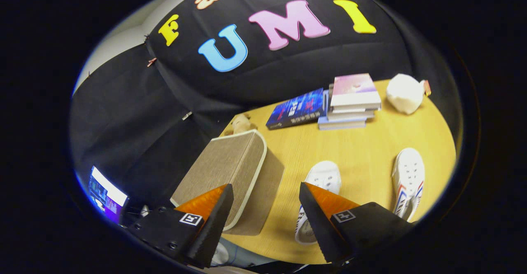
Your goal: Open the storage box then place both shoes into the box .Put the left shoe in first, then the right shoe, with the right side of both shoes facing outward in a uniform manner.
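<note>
A beige fabric storage box (230, 175) with a pale-trimmed lid stands shut on the wooden table (362, 150), just ahead of my left finger. Two white shoes lie to its right: one shoe (319, 191) partly behind my right finger, the other shoe (408, 183), with red and blue side stripes, further right near the table edge. My gripper (265, 195) hovers above the table, open, with nothing between its fingers. The box's right front corner shows in the gap between them.
Beyond the shoes lie a blue book (297, 108) and a stack of books (352, 101). A white plush lump (405, 92) sits at the far right corner. A small plush toy (241, 123) peeks out behind the box. A lit screen (105, 193) glows off the table's left.
</note>
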